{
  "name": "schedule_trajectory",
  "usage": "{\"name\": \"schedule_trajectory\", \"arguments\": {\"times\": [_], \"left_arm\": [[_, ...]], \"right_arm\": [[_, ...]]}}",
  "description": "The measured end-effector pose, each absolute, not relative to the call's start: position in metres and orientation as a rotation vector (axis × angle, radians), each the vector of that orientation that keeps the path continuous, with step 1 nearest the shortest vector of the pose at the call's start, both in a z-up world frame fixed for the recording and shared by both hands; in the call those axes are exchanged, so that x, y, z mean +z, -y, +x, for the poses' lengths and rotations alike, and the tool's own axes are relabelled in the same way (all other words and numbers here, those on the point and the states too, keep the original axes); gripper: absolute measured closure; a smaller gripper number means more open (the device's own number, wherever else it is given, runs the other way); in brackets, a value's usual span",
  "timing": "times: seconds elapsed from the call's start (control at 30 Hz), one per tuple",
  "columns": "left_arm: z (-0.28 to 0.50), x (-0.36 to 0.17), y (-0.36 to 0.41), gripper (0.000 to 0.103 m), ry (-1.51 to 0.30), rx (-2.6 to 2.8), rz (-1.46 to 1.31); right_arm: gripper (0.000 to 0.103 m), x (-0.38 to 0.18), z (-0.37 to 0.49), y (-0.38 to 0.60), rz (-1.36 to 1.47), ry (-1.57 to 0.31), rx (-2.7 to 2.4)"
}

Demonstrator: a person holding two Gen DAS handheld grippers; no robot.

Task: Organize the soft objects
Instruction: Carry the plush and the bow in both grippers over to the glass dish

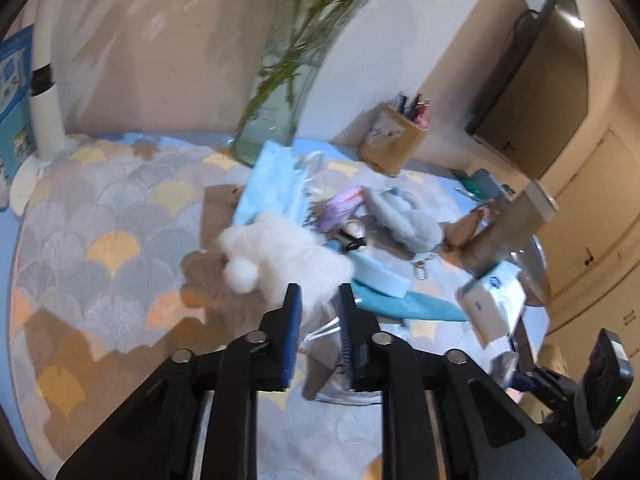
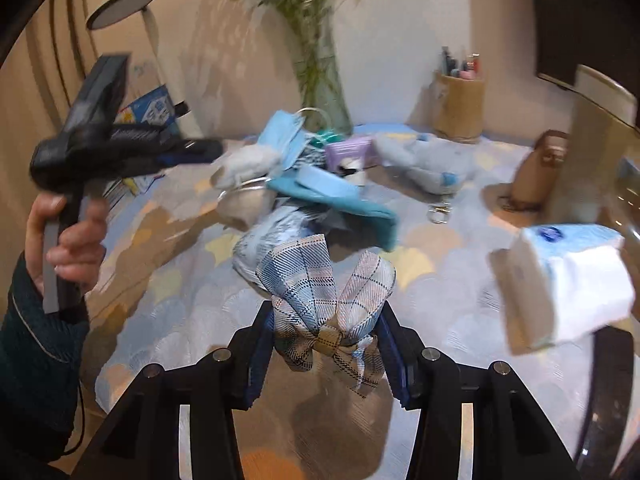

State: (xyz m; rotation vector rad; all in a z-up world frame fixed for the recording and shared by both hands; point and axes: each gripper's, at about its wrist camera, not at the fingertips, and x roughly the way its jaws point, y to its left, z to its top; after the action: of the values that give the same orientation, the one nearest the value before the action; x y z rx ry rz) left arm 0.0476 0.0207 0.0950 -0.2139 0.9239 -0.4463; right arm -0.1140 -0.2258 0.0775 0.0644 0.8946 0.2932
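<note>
My left gripper (image 1: 320, 300) is shut on the edge of a white fluffy plush (image 1: 280, 256) and holds it above the table; the plush also shows in the right wrist view (image 2: 248, 164), hanging from the left gripper's fingers (image 2: 196, 150). My right gripper (image 2: 326, 340) is shut on a blue plaid bow (image 2: 324, 296) and holds it over the table. A grey plush toy (image 1: 404, 220) (image 2: 424, 160) with a keyring lies in the pile behind. Blue face masks (image 1: 272, 180) (image 2: 286, 136), a purple tissue pack (image 1: 344, 204) (image 2: 348, 152) and a teal cloth (image 1: 404, 300) (image 2: 352, 204) lie there too.
A scallop-patterned tablecloth (image 1: 120, 240) covers the table. A glass vase (image 1: 272, 120) with green stems and a pen holder (image 1: 392, 140) stand at the back. A tissue box (image 2: 568, 288) sits at the right. A lamp base (image 1: 32, 176) is at the left.
</note>
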Motion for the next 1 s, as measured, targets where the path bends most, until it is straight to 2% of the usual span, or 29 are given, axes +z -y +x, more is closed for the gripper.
{"name": "schedule_trajectory", "arguments": {"times": [0.03,0.1,0.17,0.23,0.3,0.4,0.47,0.53,0.6,0.67,0.7,0.83,0.97,1.0], "left_arm": [[0.051,0.092,-0.02,0.046,-0.934,-0.421,-0.208],[0.061,0.085,-0.017,0.026,-0.954,-0.386,-0.222],[0.066,0.081,-0.016,0.025,-0.954,-0.376,-0.263],[0.075,0.079,-0.01,0.015,-0.975,-0.383,-0.306],[0.084,0.075,-0.001,0.013,-0.99,-0.363,-0.304],[0.098,0.068,0.02,0.018,-1.014,-0.284,-0.198],[0.102,0.062,0.029,0.028,-1.015,-0.259,-0.144],[0.099,0.059,0.029,0.054,-0.997,-0.285,-0.143],[0.093,0.063,0.025,0.063,-0.977,-0.302,-0.139],[0.081,0.071,0.018,0.066,-0.943,-0.339,-0.153],[0.073,0.076,0.013,0.073,-0.932,-0.363,-0.165],[0.044,0.092,-0.007,0.074,-0.906,-0.402,-0.216],[0.007,0.1,-0.021,0.074,-0.884,-0.419,-0.227],[-0.003,0.099,-0.024,0.074,-0.882,-0.422,-0.219]], "right_arm": [[0.055,0.077,-0.115,0.228,0.073,-0.9,0.287],[0.055,0.074,-0.111,0.233,0.099,-0.917,0.262],[0.055,0.067,-0.115,0.244,0.129,-0.934,0.25],[0.054,0.061,-0.115,0.246,0.166,-0.948,0.247],[0.054,0.055,-0.114,0.251,0.183,-0.958,0.246],[0.054,0.047,-0.108,0.251,0.162,-0.982,0.211],[0.054,0.042,-0.107,0.247,0.131,-0.993,0.187],[0.054,0.038,-0.107,0.244,0.1,-1.005,0.164],[0.054,0.034,-0.107,0.245,0.08,-1.013,0.161],[0.054,0.032,-0.106,0.247,0.083,-1.012,0.174],[0.054,0.033,-0.107,0.249,0.092,-1.006,0.18],[0.054,0.039,-0.108,0.252,0.108,-0.988,0.184],[0.037,0.036,-0.106,0.249,0.12,-1.017,0.173],[0.037,0.033,-0.105,0.249,0.133,-1.029,0.177]]}}
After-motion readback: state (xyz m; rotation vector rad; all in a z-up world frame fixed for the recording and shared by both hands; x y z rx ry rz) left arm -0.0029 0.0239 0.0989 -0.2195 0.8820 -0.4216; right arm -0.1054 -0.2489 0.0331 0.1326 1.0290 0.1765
